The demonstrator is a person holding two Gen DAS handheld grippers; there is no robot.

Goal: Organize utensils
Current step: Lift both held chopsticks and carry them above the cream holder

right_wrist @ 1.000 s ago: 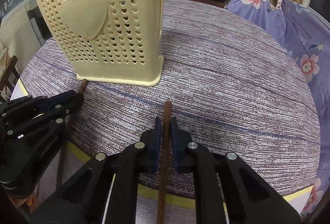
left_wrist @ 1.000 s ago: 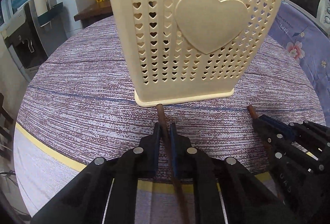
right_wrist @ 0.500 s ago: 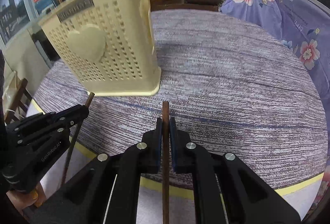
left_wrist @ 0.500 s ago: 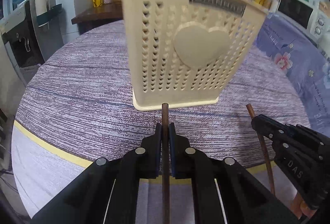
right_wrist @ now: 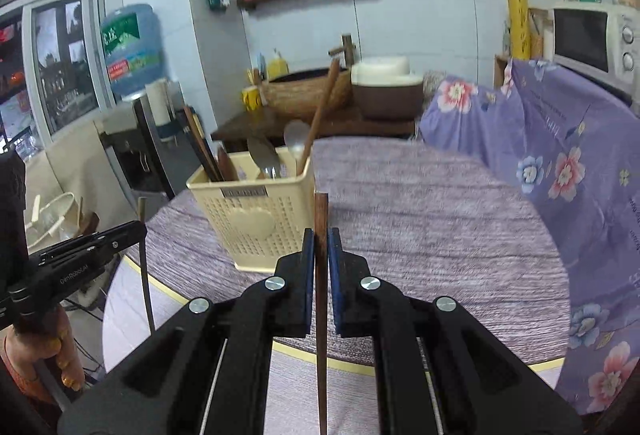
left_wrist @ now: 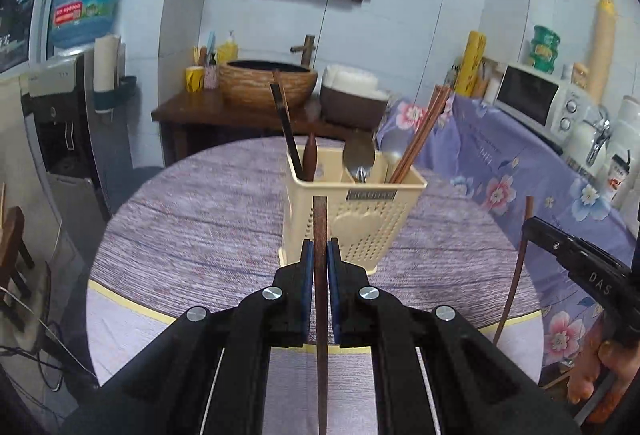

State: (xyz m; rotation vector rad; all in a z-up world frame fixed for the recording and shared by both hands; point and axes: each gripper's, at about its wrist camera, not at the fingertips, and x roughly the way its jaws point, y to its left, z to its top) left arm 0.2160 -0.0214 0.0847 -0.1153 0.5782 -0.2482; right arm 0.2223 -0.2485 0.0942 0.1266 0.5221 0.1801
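A cream perforated utensil holder (left_wrist: 360,223) with a heart on its front stands on the round table; it also shows in the right wrist view (right_wrist: 256,223). It holds chopsticks (left_wrist: 420,131), a spoon (left_wrist: 359,155) and dark-handled utensils (left_wrist: 286,131). My left gripper (left_wrist: 320,249) is shut on a brown chopstick (left_wrist: 320,299), held upright, in front of and above the holder's base. My right gripper (right_wrist: 321,239) is shut on another brown chopstick (right_wrist: 321,299), to the right of the holder. Each gripper shows at the edge of the other's view.
The round table (left_wrist: 200,219) has a striped purple cloth with a yellow rim. A floral purple cloth (right_wrist: 560,155) covers furniture at the right. A wooden side table with a basin (left_wrist: 268,87) stands behind. A water dispenser (left_wrist: 68,107) is at the left.
Both grippers have risen and drawn back from the holder, each carrying its chopstick. The holder now looks smaller and its open top shows.
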